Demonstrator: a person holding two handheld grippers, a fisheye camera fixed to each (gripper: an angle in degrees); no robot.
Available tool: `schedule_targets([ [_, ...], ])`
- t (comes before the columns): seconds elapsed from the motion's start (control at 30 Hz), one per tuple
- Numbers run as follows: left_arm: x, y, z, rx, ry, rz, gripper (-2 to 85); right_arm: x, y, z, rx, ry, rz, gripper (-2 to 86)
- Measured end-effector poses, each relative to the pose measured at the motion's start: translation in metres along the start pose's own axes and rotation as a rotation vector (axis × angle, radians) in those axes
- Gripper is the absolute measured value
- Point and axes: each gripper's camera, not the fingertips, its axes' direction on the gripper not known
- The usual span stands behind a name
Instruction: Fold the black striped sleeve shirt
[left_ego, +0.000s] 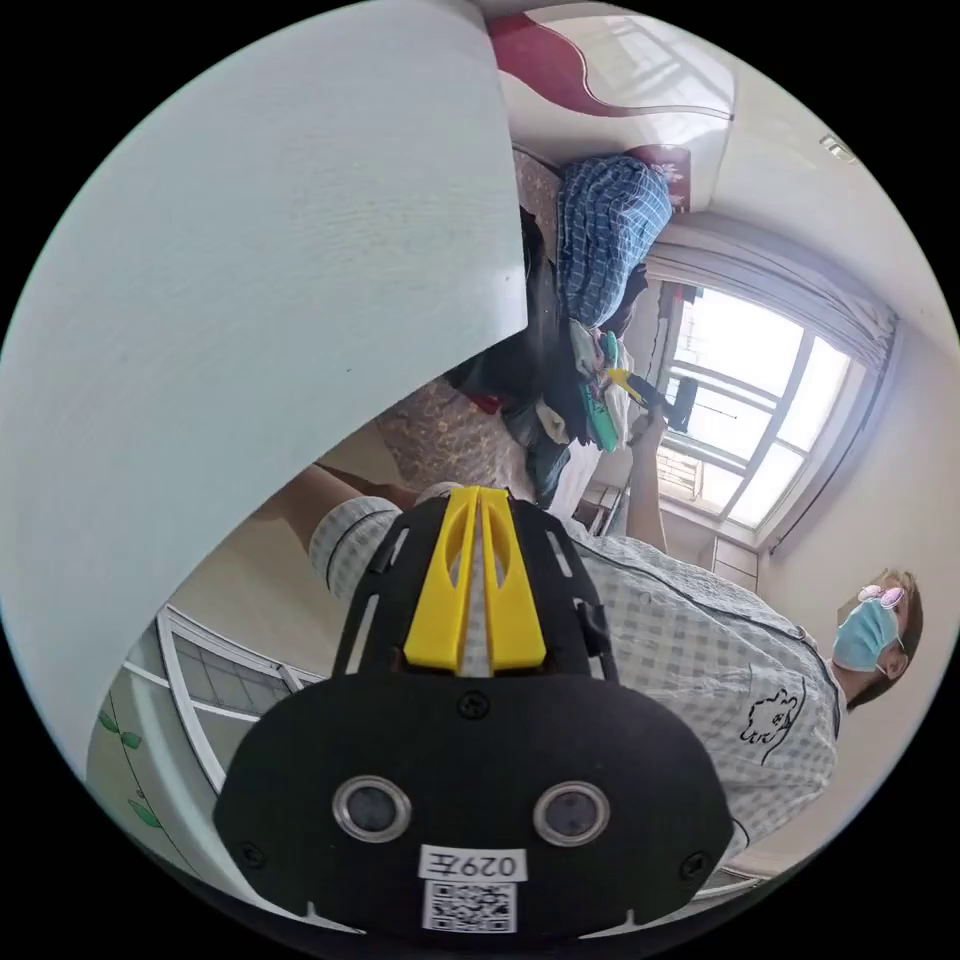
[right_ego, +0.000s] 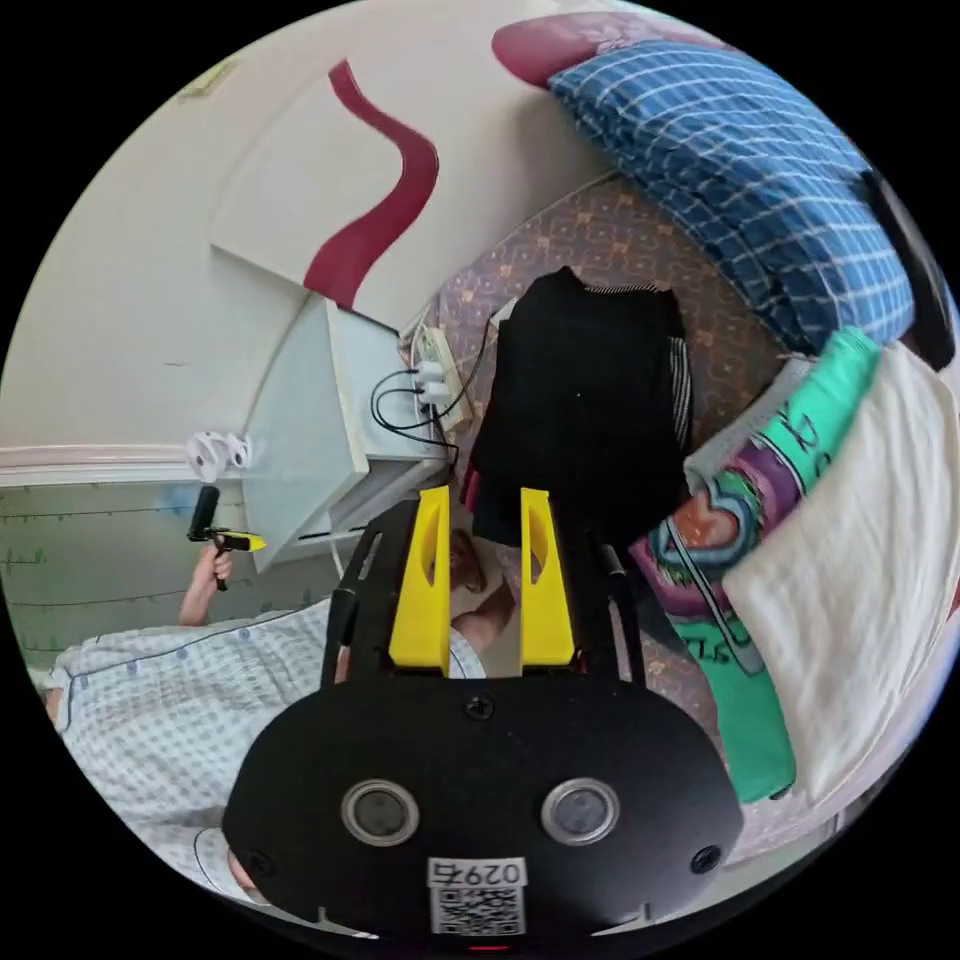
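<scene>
Shirt (right_ego: 585, 420) lies folded on bed (right_ego: 620, 240), so I've got both tools off it: L tool (left_ego: 478, 500) clenched empty, R tool (right_ego: 482, 500) released

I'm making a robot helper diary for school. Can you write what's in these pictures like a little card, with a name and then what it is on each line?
place: a bed with a patterned cover
black shirt: folded, lying on the bed, striped edge showing
beside it: blue checked bedding, a green printed garment, a white cloth
right gripper: jaws apart, holding nothing
left gripper: jaws together, nothing between them
also near: power strip with plugs
</scene>
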Motion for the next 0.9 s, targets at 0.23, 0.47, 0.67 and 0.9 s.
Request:
schedule_targets([
  [0.23, -0.055, 0.096, -0.025, 0.039, -0.102, -0.208, -1.0, -0.035, -0.112, 0.141, -0.285, 0.182, 0.127, 18.4],
  [0.47, -0.110, 0.148, -0.033, 0.092, 0.047, -0.286, -1.0, -0.077, -0.133, 0.161, -0.182, 0.255, 0.243, 14.8],
  [0.67, -0.141, 0.153, -0.046, -0.011, -0.016, -0.252, -1.0, -0.040, -0.065, 0.120, 0.361, -0.434, 0.512, 2.8],
  [0.9, -0.170, 0.139, -0.068, -0.083, -0.020, -0.170, -1.0, -0.116, -0.054, 0.097, 0.539, -0.524, 0.410, 0.8],
])
